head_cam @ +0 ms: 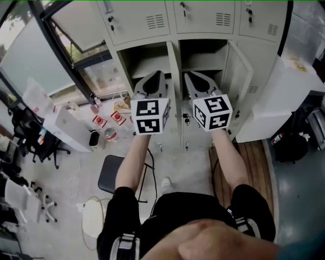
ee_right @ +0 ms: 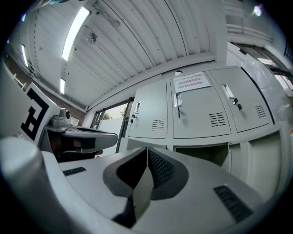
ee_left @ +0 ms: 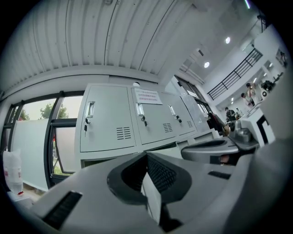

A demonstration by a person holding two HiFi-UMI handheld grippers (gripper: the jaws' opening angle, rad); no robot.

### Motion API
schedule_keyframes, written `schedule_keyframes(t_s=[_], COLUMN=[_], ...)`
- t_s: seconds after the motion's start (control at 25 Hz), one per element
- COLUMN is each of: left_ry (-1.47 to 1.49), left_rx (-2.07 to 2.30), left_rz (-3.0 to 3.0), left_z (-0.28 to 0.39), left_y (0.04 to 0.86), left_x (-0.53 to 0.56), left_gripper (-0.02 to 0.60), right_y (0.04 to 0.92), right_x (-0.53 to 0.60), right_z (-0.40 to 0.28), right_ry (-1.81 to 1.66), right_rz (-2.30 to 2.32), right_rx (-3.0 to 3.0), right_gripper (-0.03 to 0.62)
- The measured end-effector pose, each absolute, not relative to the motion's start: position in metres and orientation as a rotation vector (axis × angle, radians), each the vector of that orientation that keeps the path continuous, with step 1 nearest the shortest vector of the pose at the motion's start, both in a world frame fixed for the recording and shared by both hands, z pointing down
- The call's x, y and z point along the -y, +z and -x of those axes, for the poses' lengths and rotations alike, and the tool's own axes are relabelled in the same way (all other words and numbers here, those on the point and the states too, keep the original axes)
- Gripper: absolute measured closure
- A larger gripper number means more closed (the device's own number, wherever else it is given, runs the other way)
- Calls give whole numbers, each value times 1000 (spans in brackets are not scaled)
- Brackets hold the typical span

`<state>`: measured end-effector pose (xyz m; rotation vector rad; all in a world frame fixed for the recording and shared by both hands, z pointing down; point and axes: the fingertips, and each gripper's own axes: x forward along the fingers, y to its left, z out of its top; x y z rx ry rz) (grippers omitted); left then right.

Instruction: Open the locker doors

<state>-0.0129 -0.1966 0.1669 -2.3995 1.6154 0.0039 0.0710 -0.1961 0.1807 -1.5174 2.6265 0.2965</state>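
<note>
The grey lockers [head_cam: 175,30] fill the top of the head view. The upper row of doors [head_cam: 203,15] is closed, with keys in the locks. Below it, two compartments [head_cam: 148,60] stand open, and one opened door [head_cam: 238,76] is swung out to the right. My left gripper [head_cam: 155,76] and right gripper [head_cam: 192,77] are held side by side in front of the open compartments, both shut and empty. In the left gripper view the shut jaws [ee_left: 146,157] point at the closed upper doors [ee_left: 107,119]. In the right gripper view the shut jaws [ee_right: 147,150] point below the closed door [ee_right: 199,112] with a paper notice.
A black chair [head_cam: 112,173] stands at the lower left, near my legs. White boxes and clutter [head_cam: 68,127] lie along the window wall on the left. A white cabinet [head_cam: 277,96] stands right of the lockers, with a wooden platform [head_cam: 254,165] in front of it.
</note>
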Motion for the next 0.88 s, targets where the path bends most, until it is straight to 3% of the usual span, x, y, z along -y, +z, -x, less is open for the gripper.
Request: schedule_keyframes(t_s=[0.88], left_ry=[45], left_rx=[-1570], left_rz=[2347], left_z=[6], left_y=[88], left_x=[263], left_gripper=[571], right_y=[64], right_x=[285], right_z=[-80], right_ry=[436], right_rz=[1597], right_rx=[-2547], right_gripper=[566])
